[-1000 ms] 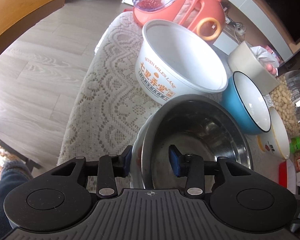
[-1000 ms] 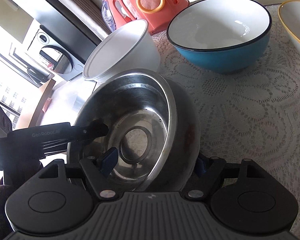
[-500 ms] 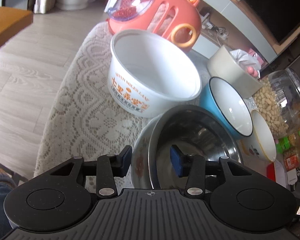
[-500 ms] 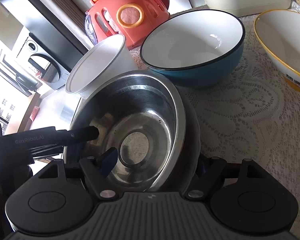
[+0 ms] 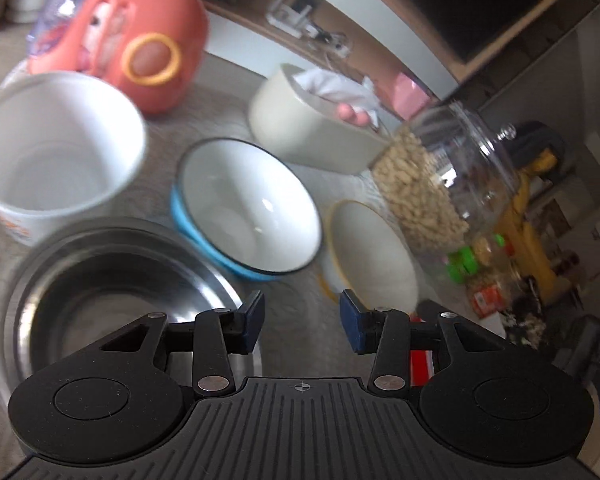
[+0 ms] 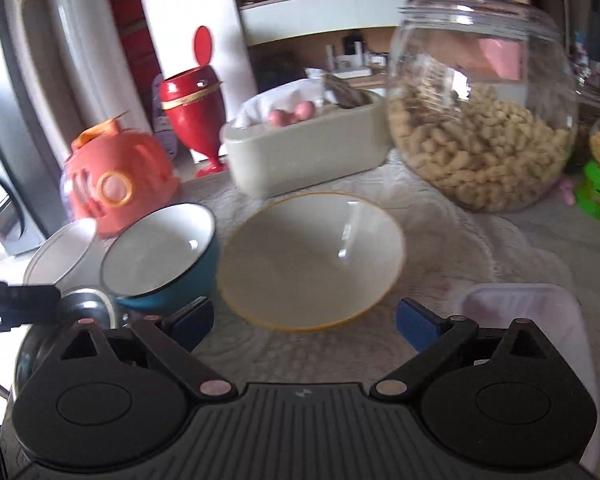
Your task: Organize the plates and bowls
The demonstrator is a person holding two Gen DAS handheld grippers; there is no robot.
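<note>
Both grippers off the steel bowl [image 5: 112,280]; left fingers [image 5: 252,322] apart, empty; right fingers [image 6: 416,324] just sprang wide, empty.

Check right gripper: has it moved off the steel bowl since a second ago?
Yes. The right gripper has swung right: its jaws, just opening, now stand empty before the yellow-rimmed bowl, with the steel bowl off to the left.
</note>
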